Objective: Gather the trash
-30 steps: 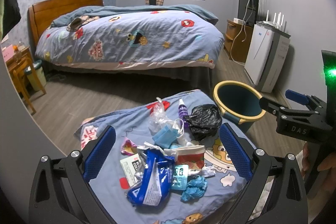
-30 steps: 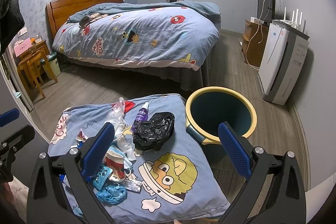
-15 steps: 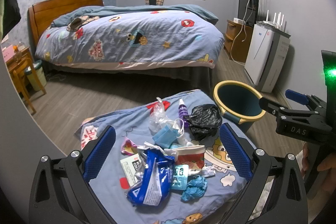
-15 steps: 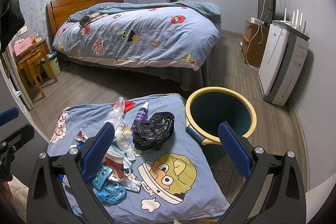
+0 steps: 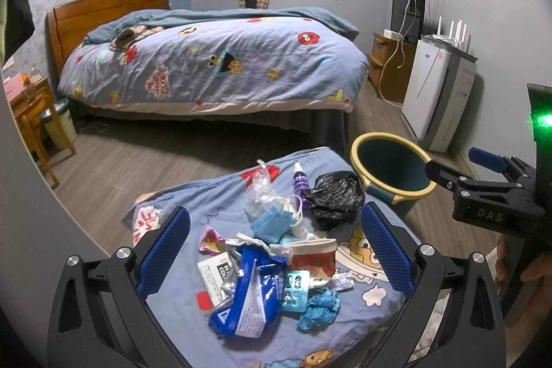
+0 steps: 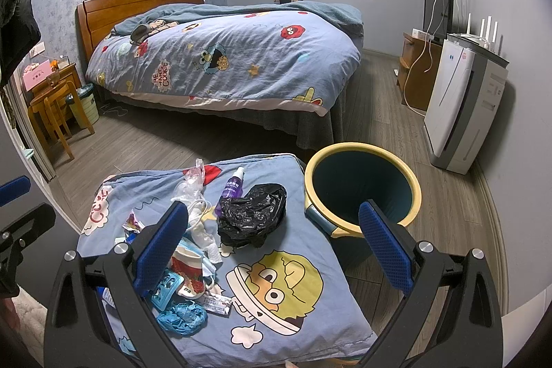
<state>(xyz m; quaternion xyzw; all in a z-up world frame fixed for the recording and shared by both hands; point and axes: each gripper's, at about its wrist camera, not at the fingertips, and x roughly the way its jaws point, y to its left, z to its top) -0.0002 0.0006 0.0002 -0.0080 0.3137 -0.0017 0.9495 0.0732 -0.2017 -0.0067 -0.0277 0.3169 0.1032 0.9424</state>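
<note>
Trash lies heaped on a blue cartoon-print cloth: a crumpled black bag, a purple spray bottle, a blue wrapper, a blue face mask, a red-and-white paper cup, a crumpled blue glove and clear plastic. My left gripper hovers open above the pile. Open too, my right gripper hangs over the cloth's right half, beside the bin.
A large bed fills the room behind. A white appliance stands by the right wall. Wooden furniture and a small bin stand at the left. A hand holds the right gripper's handle.
</note>
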